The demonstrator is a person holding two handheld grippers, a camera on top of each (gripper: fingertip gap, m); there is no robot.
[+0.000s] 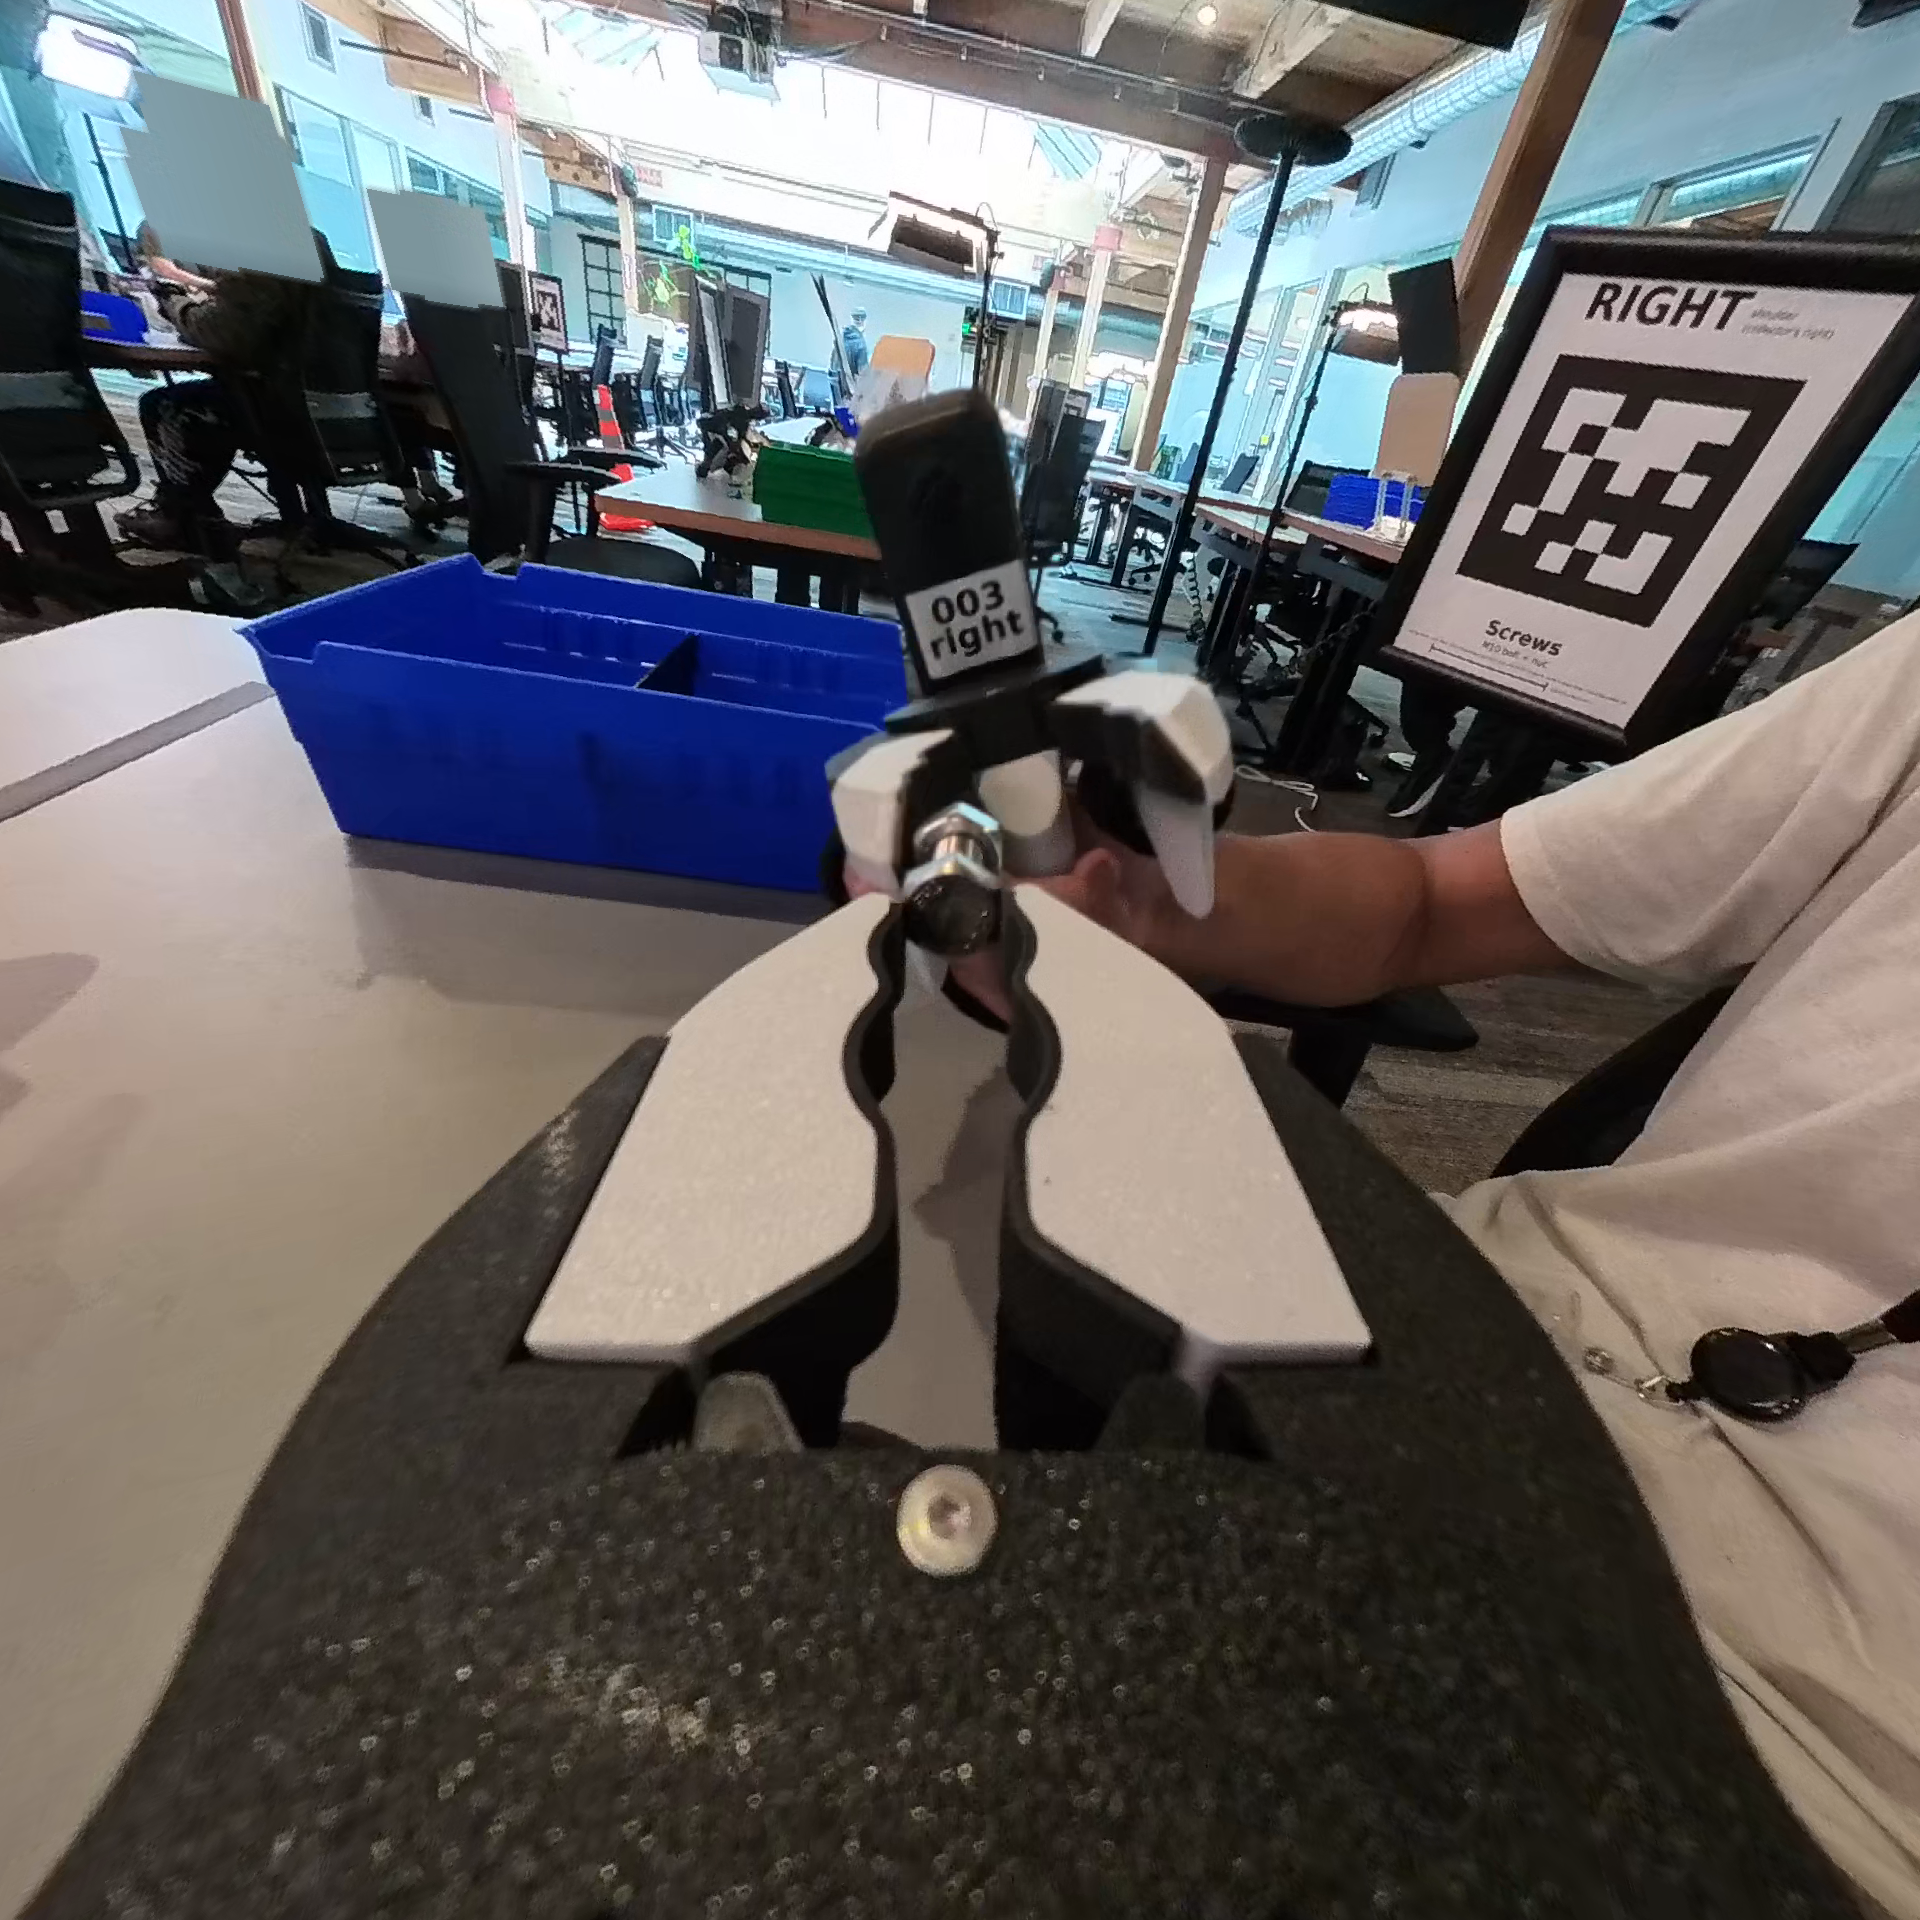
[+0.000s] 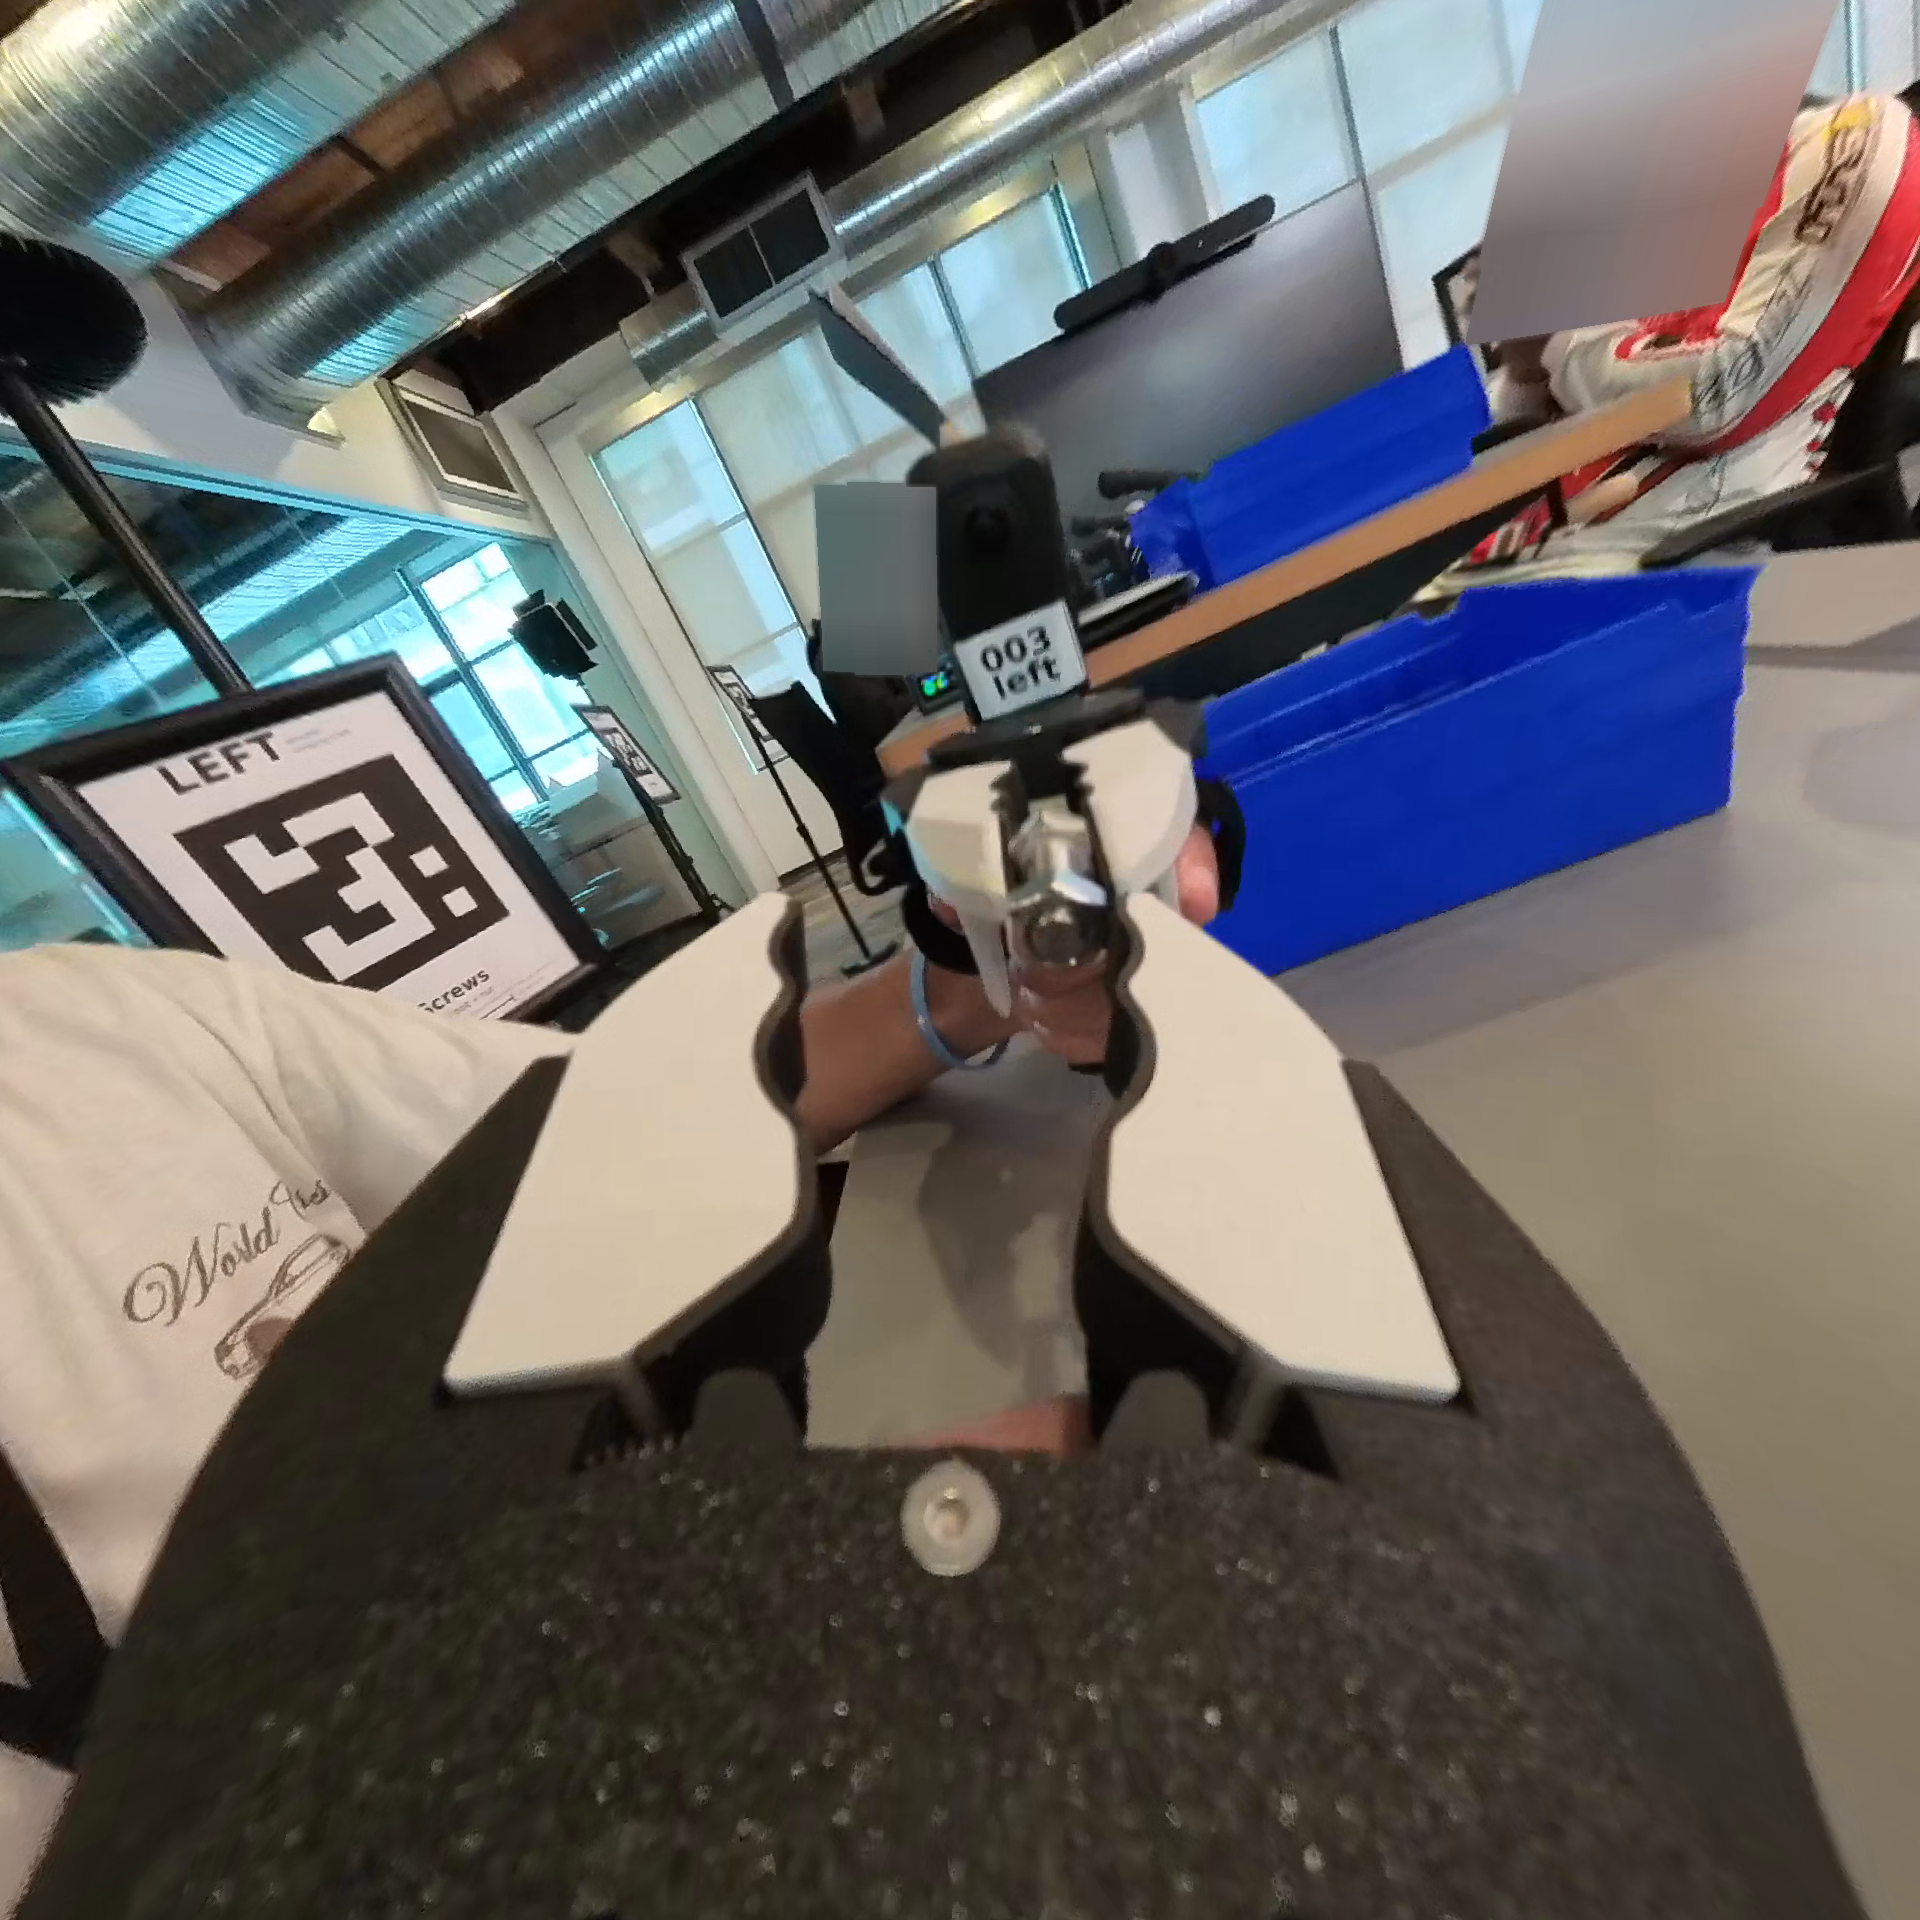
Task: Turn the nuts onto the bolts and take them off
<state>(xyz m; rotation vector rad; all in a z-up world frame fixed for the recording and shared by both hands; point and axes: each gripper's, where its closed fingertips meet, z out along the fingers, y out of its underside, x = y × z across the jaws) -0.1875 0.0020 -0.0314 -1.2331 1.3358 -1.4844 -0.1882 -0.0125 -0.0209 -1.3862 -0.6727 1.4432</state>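
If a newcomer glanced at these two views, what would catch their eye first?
The shiny bolt with its nut, held in mid-air between the two hand-held grippers meeting tip to tip at the centre. Next, the blue bin on the grey table behind them.

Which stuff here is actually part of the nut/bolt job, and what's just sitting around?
In use:
bolt, nut on it, left claw, right claw.

Just around:
blue bin on the table, framed marker sign by the right arm, second framed sign by the left arm.
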